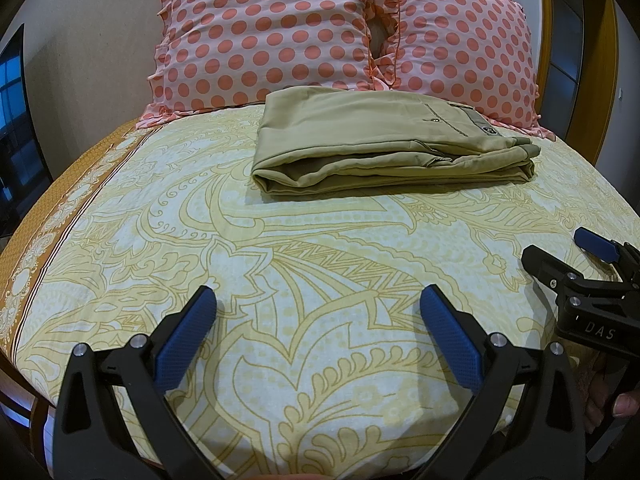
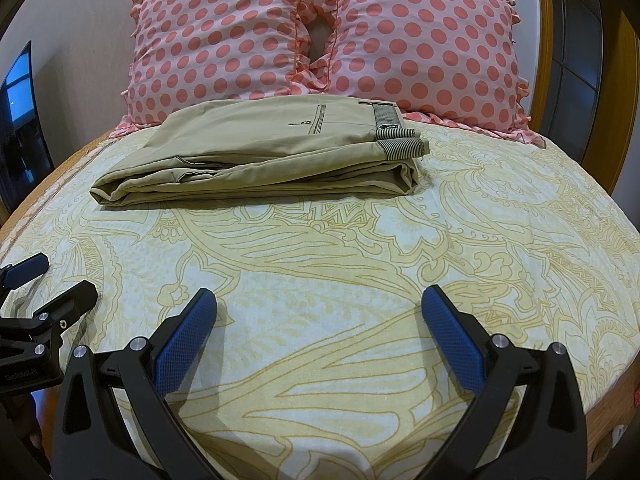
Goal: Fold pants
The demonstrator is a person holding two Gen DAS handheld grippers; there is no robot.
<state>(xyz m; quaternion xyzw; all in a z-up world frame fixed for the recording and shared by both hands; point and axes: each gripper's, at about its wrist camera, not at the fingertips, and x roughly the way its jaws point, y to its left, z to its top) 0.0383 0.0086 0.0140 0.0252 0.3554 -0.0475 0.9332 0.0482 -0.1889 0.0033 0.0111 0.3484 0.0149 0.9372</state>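
The khaki pants (image 1: 384, 140) lie folded in a flat stack on the bed, near the pillows; they show in the right wrist view (image 2: 260, 152) too, with the striped waistband at the right end. My left gripper (image 1: 318, 300) is open and empty, over the sheet well short of the pants. My right gripper (image 2: 320, 300) is open and empty, also short of the pants. The right gripper shows at the right edge of the left wrist view (image 1: 560, 250), and the left gripper at the left edge of the right wrist view (image 2: 60, 276).
The bed has a yellow paisley sheet (image 1: 280, 280) with an orange border on the left. Two pink polka-dot pillows (image 1: 264, 28) (image 1: 460, 48) lean against the wall behind the pants. A dark screen (image 2: 20, 120) stands left; a wooden frame with glass panes (image 2: 576, 60) right.
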